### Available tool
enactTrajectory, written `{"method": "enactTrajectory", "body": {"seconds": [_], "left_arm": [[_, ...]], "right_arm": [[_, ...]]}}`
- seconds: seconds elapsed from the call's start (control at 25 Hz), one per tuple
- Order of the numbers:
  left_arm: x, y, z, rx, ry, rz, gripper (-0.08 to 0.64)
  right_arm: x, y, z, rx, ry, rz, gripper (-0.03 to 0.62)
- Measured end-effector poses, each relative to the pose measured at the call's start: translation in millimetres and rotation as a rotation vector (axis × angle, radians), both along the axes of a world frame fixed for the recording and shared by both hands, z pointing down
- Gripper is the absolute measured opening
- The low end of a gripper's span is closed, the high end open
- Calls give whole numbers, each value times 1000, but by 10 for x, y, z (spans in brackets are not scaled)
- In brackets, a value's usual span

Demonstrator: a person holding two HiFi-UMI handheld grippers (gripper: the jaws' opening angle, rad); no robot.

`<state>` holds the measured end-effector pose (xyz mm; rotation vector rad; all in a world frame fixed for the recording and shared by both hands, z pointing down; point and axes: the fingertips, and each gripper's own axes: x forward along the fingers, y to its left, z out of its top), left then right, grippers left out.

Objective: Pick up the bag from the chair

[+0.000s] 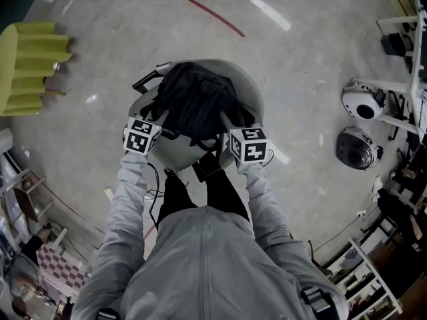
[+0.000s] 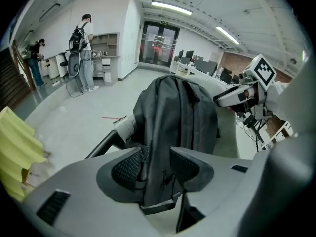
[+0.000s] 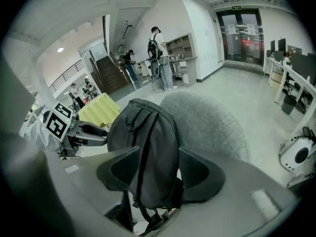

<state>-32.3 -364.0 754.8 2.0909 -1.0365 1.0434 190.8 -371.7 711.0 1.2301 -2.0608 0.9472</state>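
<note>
Black fabric backpack (image 1: 197, 102) lies over the round grey upholstered chair (image 1: 252, 92) directly in front of you. It covers most of the seat; only the chair's far and right rim shows in the head view, and its base is hidden.

Your left gripper (image 2: 155, 166) has its jaws drawn to a narrow gap on a fold of the backpack's side, with a webbing strap (image 2: 144, 153) caught between the pads (image 2: 126, 168). Your right gripper (image 3: 148, 174) clamps a thicker bunch of the same backpack: the jaws stand wider apart but press the fabric from both sides.

In the head view both sets of jaw tips are buried in the fabric; only the marker cubes (image 1: 141, 135) read clearly. In both gripper views the backpack's lower end is cut off behind the gripper body. Whether its underside touches the seat cannot be made out.

A yellow ribbed object (image 1: 30, 62) lies well apart on the floor (image 1: 133, 25) at your left, partly cut off by the frame edge.
</note>
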Motion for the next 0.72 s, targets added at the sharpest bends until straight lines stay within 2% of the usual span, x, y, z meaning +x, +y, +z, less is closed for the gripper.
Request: {"method": "enactTrajectory", "body": {"seconds": [0.2,0.32,0.44,0.48,0.6,0.72], "left_arm": [[-42,-55,219,-18,-26,12,219],[-26,-57,307,-30,-18,11,219],[75,-62,329,-15,9,25,130],[109,-62,330,-10,14,28,116],[132,-35,333,-9,37,14,92],[95,47,356,-25,44,16,73]], "right_arm": [[-79,-11,203,-15,71,15,269],[-103,-16,325,-37,67,30,273],[-89,-36,427,-74,38,37,270],[-74,-48,448,-83,33,36,263],[-55,-38,475,-93,14,33,185],[-127,49,467,-114,-54,52,128]]}}
